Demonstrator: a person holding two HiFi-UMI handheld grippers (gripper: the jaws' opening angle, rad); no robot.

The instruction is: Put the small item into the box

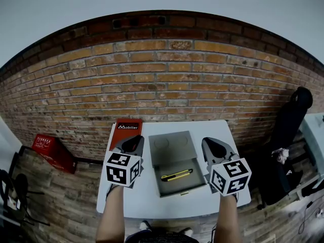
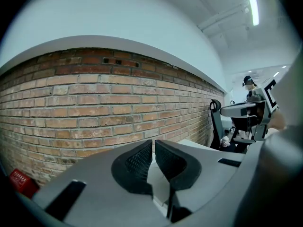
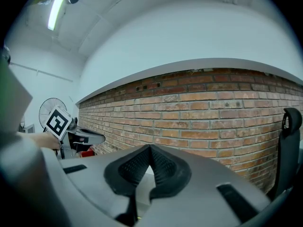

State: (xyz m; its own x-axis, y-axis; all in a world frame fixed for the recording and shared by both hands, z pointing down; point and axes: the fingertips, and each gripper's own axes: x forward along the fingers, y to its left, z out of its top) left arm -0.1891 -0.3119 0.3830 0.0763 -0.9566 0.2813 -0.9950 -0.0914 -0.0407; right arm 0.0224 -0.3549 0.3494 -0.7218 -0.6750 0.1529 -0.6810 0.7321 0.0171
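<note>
Small item (image 1: 176,175), a slim yellow cutter as far as we can make out, already lies inside the box (image 1: 195,185). It rests slantwise on the floor of the grey tray, clear of the walls. The lid (image 1: 169,147) stands folded back behind the tray, so the box is open. We judge the main step done: the thing is in its place and neither tool touches it. Our left tool (image 1: 131,145) hangs to the left of the box, its jaws drawn together with nothing between them, as the left gripper view confirms. Our right tool (image 1: 214,149) hangs to the right of the box, its jaws likewise clenched tip to tip and empty in the right gripper view. Both are raised off the tabletop (image 1: 147,199). What may be left, in our judgement, is only to shut the lid, if that is wanted at all. A red booklet (image 1: 127,127) lies on the tabletop behind the left tool.
</note>
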